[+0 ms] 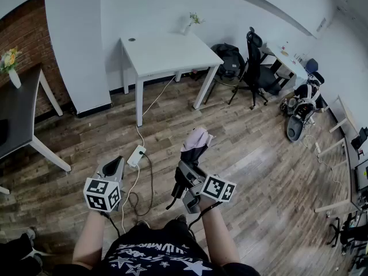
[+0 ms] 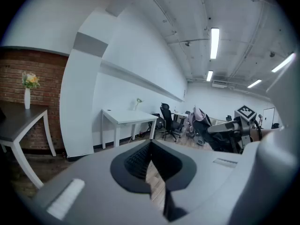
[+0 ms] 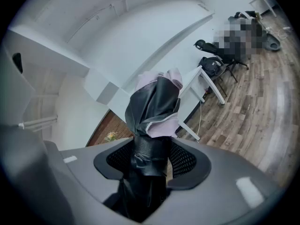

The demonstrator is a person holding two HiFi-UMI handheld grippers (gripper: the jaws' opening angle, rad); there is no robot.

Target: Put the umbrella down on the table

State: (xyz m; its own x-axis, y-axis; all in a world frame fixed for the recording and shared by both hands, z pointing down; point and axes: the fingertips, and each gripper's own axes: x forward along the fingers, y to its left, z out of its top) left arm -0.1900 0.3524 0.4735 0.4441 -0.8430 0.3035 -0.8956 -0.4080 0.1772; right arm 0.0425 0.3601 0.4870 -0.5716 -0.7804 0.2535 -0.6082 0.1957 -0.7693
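A folded umbrella point(image 1: 194, 142), black with pale pink lining, sticks up and forward out of my right gripper point(image 1: 187, 171), which is shut on its lower part. In the right gripper view both pads press the black bundle of the umbrella point(image 3: 154, 111) inside the right gripper point(image 3: 150, 158). My left gripper point(image 1: 113, 167) is held level at the left, its jaws shut together on nothing point(image 2: 150, 146). The white table point(image 1: 167, 50) stands ahead against the wall, some way beyond both grippers. The left gripper view also shows the umbrella point(image 2: 201, 121) at its right.
A white power strip point(image 1: 136, 155) with its cable lies on the wooden floor just ahead. A dark table point(image 1: 17, 114) with a vase of flowers point(image 1: 11, 68) stands at the left. A black office chair point(image 1: 256, 68), a backpack point(image 1: 230, 59) and another desk point(image 1: 287, 59) are to the right of the white table.
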